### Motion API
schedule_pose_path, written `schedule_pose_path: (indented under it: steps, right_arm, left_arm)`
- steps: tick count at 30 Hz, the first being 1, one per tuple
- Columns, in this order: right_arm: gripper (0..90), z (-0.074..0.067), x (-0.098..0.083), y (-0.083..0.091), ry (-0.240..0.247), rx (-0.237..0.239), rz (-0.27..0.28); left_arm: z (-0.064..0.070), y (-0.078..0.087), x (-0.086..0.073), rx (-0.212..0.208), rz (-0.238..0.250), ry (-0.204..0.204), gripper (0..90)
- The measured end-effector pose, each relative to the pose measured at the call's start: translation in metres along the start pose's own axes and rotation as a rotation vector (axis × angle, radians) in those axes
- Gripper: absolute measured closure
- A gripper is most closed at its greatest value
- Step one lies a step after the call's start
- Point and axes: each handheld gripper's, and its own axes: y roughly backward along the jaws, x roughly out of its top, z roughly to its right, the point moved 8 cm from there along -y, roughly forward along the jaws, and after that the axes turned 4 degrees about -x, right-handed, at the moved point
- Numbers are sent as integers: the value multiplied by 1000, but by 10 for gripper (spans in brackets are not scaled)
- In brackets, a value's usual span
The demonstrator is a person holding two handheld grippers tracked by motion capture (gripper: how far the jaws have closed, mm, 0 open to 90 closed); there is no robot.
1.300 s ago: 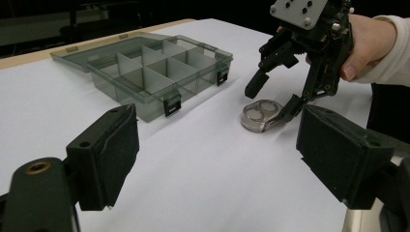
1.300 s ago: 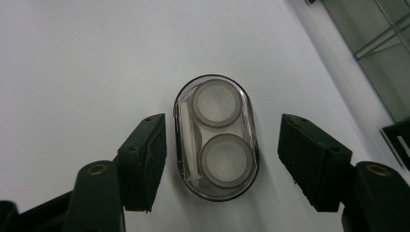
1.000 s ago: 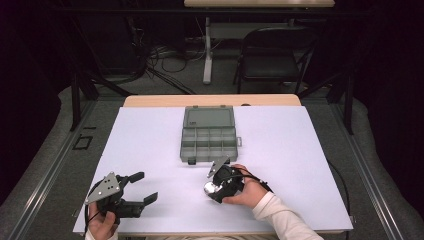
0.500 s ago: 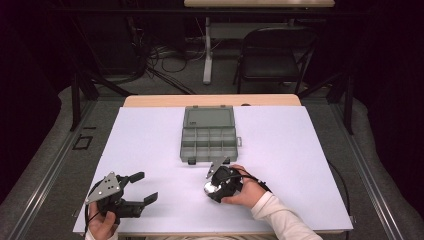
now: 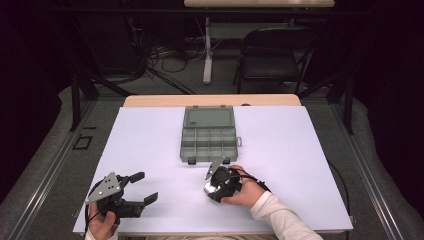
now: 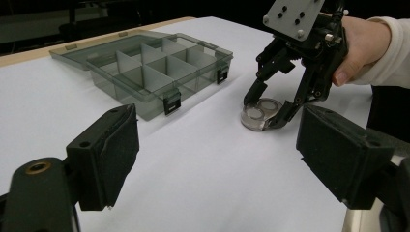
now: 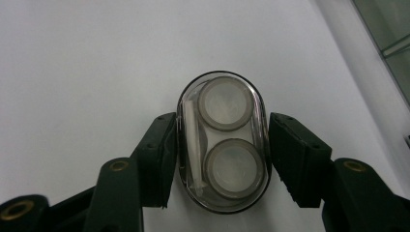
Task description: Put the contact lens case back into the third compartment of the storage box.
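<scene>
**benchrat:** High view over the last second, did anything actually move? I can barely spot a difference.

**tongs_guy:** Pretty much nothing. The right gripper (image 5: pixel 212 188) sits in the same spot at lower centre of the frame, just below the front edge of the compartment box (image 5: pixel 208 137). The left gripper (image 5: pixel 145 187) hasn't budged from the lower left either. It's spread wide with nothing between its jaws.

**benchrat:** So is the right one holding something?

**tongs_guy:** Yep, check the right gripper view. The small clear case (image 7: pixel 223 142), an oval with two round discs and a thin stick inside, is dead centre, with a pad pressed against each long side. Looks clamped to me. In the left gripper view that case sits flat on the white table (image 6: pixel 203 183), right of middle in the frame and near the box's front latches.

**benchrat:** Meaning?

**tongs_guy:** My read: the grab is made, the lift hasn't started. The box's lid is already flipped back and the compartments I can see look empty, so the case probably goes into one next.
</scene>
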Motion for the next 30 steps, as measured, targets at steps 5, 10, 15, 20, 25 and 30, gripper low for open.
schedule_pose_path:
  steps: [5,10,15,20,25,30]
  right_arm:
    - [454,-1,1,0,15,-4,-18]
    - [453,-1,2,0,25,-5,-32]
    - [450,0,2,0,38,-7,-58]
    - [452,0,2,0,38,-2,-61]
    - [473,0,2,0,30,9,-68]
    - [485,-1,2,0,31,9,-72]
  left_arm:
    - [0,0,0,-3,1,0,159]
    - [0,0,0,-2,1,1,159]
    - [0,0,0,-3,0,1,159]
    - [0,0,0,-3,0,1,159]
    - [0,-1,0,-3,0,3,159]
    - [0,-1,0,-4,-1,2,159]
